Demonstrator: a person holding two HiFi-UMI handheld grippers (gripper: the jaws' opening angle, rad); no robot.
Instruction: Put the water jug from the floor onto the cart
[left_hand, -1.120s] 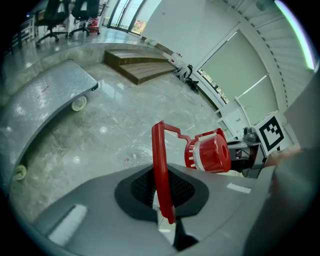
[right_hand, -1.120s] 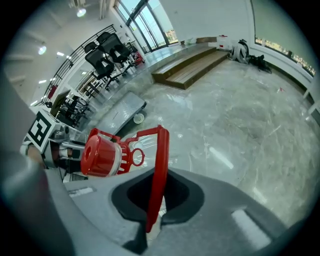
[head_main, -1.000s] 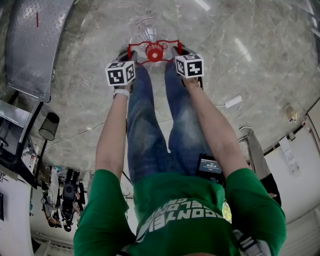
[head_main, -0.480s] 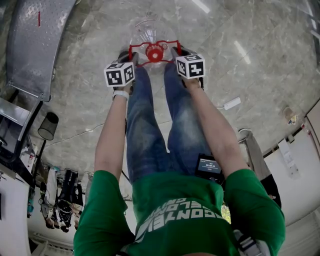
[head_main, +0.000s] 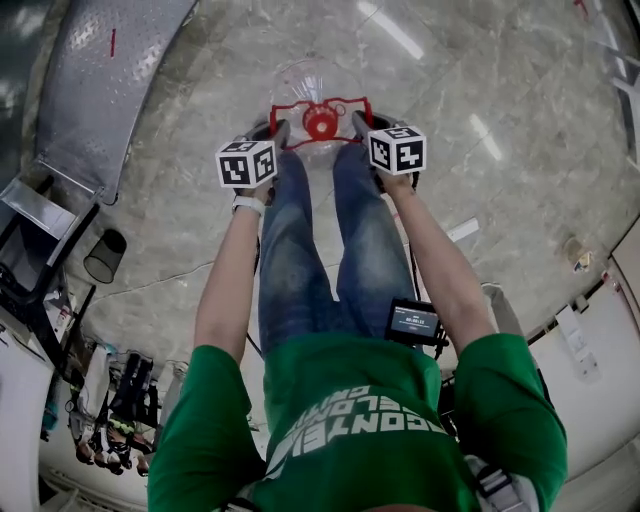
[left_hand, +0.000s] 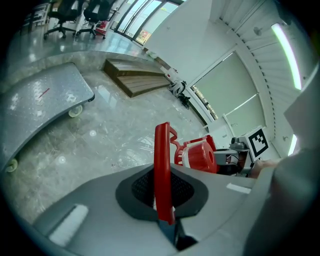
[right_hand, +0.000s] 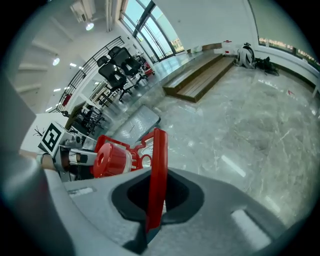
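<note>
**Red handle clamped from both sides**

Red plastic runs edge-on through both sets of jaws. In the left gripper view, the left gripper (left_hand: 163, 200) has its jaws drawn almost fully together on a thin upright bar of the handle (left_hand: 162, 165) of the water jug (head_main: 310, 85). The bar rises out of the dark slot between the grey pads.

The right gripper view mirrors this. The right gripper (right_hand: 154, 200) pinches the opposite bar of the same handle, with its jaws pulled right in on it. The jug's neck and cap (left_hand: 200, 156) lie between the two grippers, and each view catches the other gripper's marker cube (left_hand: 257, 142) beyond the cap.

From the head view, the jug is just past the person's feet, centred between the two grippers and over the grey marble floor (head_main: 500, 180). Its body is clear and nearly colourless, a rounded shape that reads only as pale rings and glints against the stone. The handle is a red frame spanning the neck, with the round red cap at its middle.

From this steep angle it is hard to judge whether the base rests on the floor or hangs just above it.

The cart (head_main: 100, 90), a grey flat platform on casters, stands off to the left, well apart from the jug.
</note>
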